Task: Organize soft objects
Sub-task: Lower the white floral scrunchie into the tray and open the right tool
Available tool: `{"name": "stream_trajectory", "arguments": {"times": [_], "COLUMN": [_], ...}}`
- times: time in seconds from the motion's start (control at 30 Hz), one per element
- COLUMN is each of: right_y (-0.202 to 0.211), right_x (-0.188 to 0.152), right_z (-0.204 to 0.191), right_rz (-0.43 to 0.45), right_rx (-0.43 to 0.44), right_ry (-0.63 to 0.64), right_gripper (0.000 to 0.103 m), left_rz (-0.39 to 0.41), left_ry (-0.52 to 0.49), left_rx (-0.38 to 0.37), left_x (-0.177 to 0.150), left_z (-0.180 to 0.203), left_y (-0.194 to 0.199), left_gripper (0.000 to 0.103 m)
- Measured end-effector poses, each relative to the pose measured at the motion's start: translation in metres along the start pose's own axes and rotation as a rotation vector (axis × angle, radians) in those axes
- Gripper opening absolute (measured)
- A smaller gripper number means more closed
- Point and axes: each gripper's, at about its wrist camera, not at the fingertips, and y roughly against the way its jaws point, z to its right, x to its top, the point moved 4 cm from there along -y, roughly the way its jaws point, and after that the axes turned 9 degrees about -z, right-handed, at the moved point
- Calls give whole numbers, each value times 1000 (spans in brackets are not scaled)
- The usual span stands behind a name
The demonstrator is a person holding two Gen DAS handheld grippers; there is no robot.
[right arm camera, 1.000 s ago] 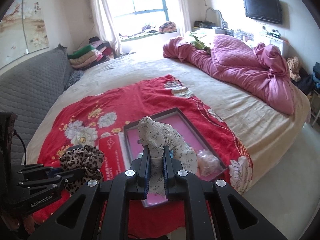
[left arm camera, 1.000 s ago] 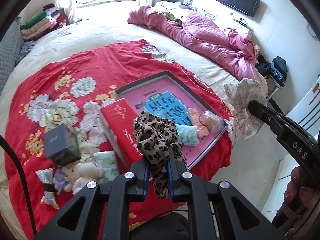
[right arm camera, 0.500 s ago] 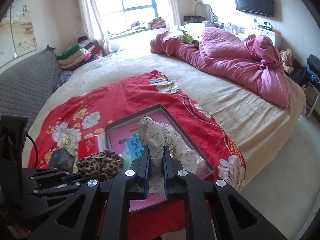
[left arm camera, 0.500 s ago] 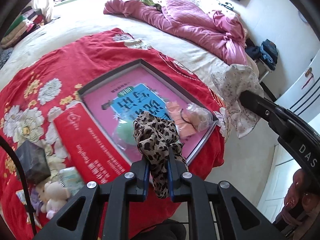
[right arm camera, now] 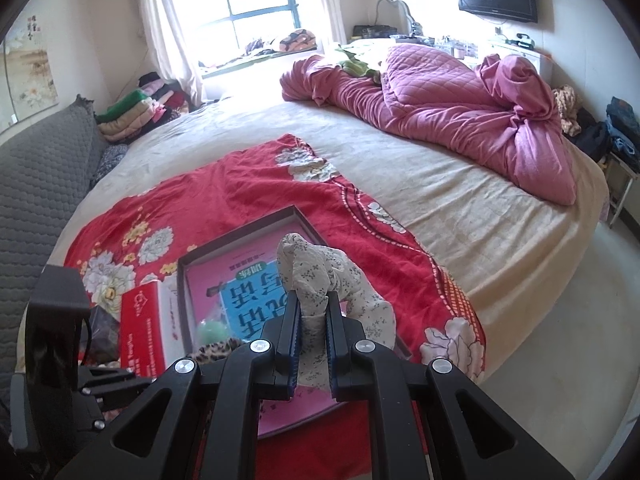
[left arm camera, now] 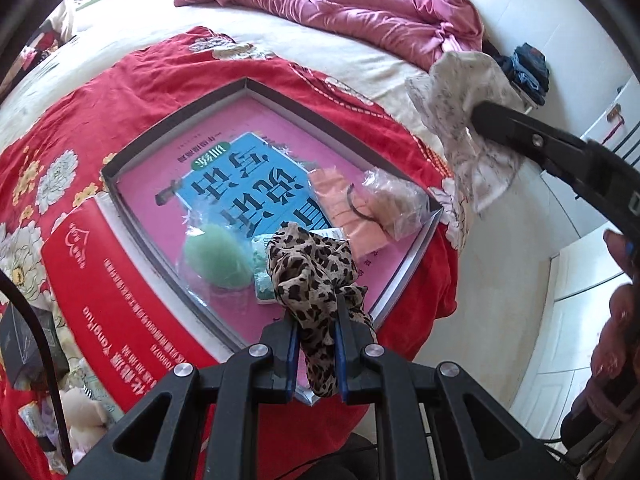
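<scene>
The left gripper (left arm camera: 316, 316) is clamped on a crumpled leopard-print cloth (left arm camera: 312, 276), hanging lengthwise over the near corner of the grey-rimmed tray (left arm camera: 176, 120). The right gripper (right arm camera: 313, 312) pinches a bunched white floral cloth (right arm camera: 320, 272), draping down to the right above the tray's right side.

The right claw (right arm camera: 313, 312) is clamped on a white floral cloth (right arm camera: 320, 276), which bunches above its fingers and droops to the right. Below it, a shallow grey-rimmed tray (right arm camera: 240, 232) lies on a red floral blanket (right arm camera: 256, 176) near the bed's (right arm camera: 460, 200) front edge, holding a blue-and-pink printed sheet (right arm camera: 248, 300) and a green round piece (right arm camera: 212, 330). A red box (right arm camera: 142, 328) touches the tray's left side. The left claw (right arm camera: 132, 380) enters at lower left with a leopard-print cloth (right arm camera: 216, 350). A pink quilt (right arm camera: 460, 120) lies heaped at the bed's far right.
</scene>
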Motion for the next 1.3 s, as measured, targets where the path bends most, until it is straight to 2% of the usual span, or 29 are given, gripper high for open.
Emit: {"name": "stream_trajectory", "arguments": {"times": [0.3, 0.5, 0.87, 0.97, 1.07, 1.13, 1.3], "right_y": [-40, -72, -109, -114, -116, -118, -116], "right_x": [2, -4, -20, -24, -28, -29, -30], "right_z": [3, -1, -12, -15, -16, -17, -19], "right_rz": [-50, -107, -199, -215, -229, -238, -240], "right_rx": [-18, -14, 109, 115, 135, 145, 142], "right_ry": [16, 44, 34, 38, 33, 30, 34], "right_gripper": [11, 13, 15, 16, 22, 33, 36], "left_rz": [-27, -35, -47, -48, -45, -46, -47], "left_ry": [-14, -2, 7, 9, 10, 10, 7], "left_rx": [14, -2, -20, -20, -22, -23, -22], "left_x": [4, 5, 5, 5, 4, 5, 5], "left_z": [-6, -11, -15, -17, -17, -17, -17], "left_y": [-16, -22, -29, -31, -31, -31, -31], "left_gripper": [15, 15, 15, 15, 15, 15, 15]}}
